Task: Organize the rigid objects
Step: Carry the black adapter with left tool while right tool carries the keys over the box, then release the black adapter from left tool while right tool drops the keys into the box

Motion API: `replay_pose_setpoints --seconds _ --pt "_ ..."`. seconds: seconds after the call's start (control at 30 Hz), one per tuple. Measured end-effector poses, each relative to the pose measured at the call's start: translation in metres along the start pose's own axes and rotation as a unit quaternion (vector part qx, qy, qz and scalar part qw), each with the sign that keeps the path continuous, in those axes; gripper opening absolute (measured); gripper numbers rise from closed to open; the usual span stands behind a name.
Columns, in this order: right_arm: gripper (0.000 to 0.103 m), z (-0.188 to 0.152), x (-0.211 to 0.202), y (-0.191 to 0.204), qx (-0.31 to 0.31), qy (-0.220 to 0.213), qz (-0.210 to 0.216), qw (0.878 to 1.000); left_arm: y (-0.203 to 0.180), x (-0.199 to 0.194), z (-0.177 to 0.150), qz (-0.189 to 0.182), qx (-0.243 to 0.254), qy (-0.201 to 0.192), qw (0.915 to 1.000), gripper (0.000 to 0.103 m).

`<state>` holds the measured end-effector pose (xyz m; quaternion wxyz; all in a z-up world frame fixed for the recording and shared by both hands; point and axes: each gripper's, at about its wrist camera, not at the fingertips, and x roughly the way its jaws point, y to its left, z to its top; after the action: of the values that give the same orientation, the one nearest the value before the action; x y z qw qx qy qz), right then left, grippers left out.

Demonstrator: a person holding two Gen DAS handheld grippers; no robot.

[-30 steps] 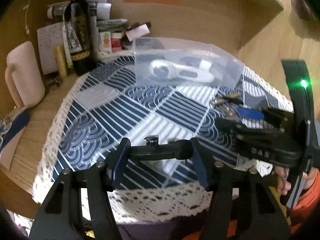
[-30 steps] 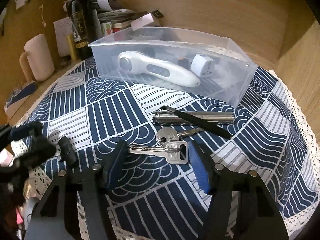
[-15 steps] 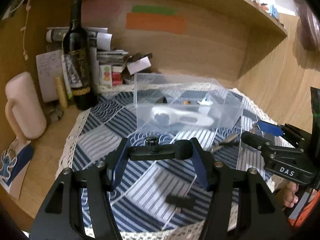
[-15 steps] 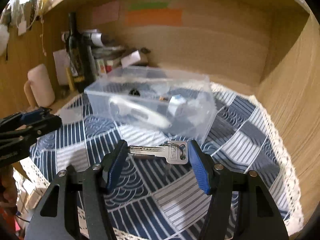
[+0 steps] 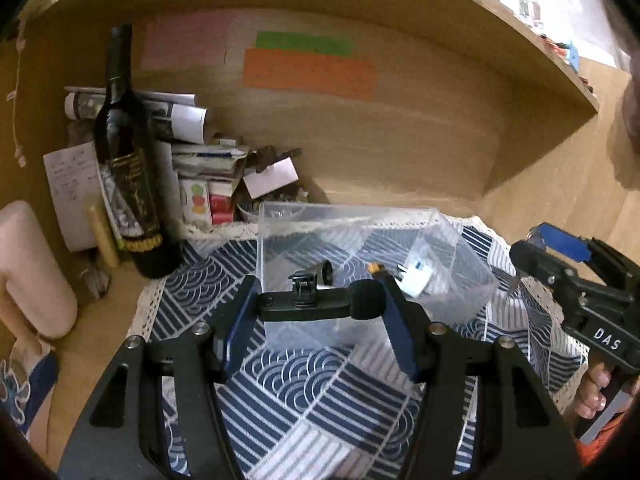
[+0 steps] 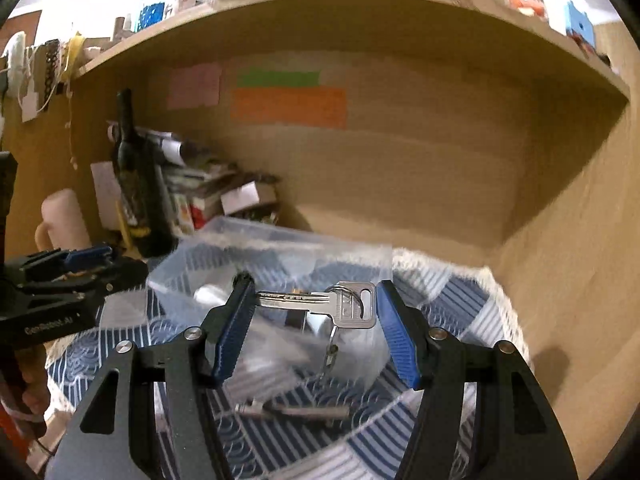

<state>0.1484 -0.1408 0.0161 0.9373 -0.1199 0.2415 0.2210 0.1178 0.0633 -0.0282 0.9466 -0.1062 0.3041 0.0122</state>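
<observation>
Items binned: white plug adapter (image 5: 416,280) inside clear plastic box (image 5: 280,248), frame centre. Pending: black clip microphone (image 5: 320,305), left gripper (image 5: 320,312) fingers clamped; silver keys (image 6: 320,304), right gripper (image 6: 316,312) fingers clamped; metal cylinder (image 6: 296,411), lower centre.

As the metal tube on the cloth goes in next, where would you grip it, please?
Probably mid-barrel on the metal tube, coming from above with the fingers across its width: it lies flat on the tablecloth, long and slim, so the sides are free.
</observation>
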Motion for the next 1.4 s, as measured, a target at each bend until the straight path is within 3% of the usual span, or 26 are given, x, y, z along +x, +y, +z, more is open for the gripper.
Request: replay_pose_setpoints --seconds 0.23,0.4,0.73,1.07,1.4 --pt "0.059 0.018 0.023 -0.002 -0.011 -0.002 0.002 1.0 0.007 0.03 0.025 -0.015 -0.012 0.027 0.9994 0.059" --pt "0.059 0.014 0.05 -0.008 -0.009 0.027 0.011 1.0 0.003 0.057 0.032 -0.036 -0.009 0.06 0.9975 0.059" --pt "0.059 -0.012 0.104 -0.021 -0.008 0.114 0.022 0.993 -0.013 0.111 0.023 -0.02 0.014 0.108 0.9939 0.059" --pt "0.059 -0.021 0.126 -0.028 0.004 0.146 0.039 0.989 -0.018 0.131 0.017 -0.006 0.022 0.118 0.9927 0.059" --pt "0.061 -0.018 0.118 -0.027 0.008 0.145 0.046 0.988 -0.024 0.109 0.023 0.004 0.034 0.087 0.9957 0.086"
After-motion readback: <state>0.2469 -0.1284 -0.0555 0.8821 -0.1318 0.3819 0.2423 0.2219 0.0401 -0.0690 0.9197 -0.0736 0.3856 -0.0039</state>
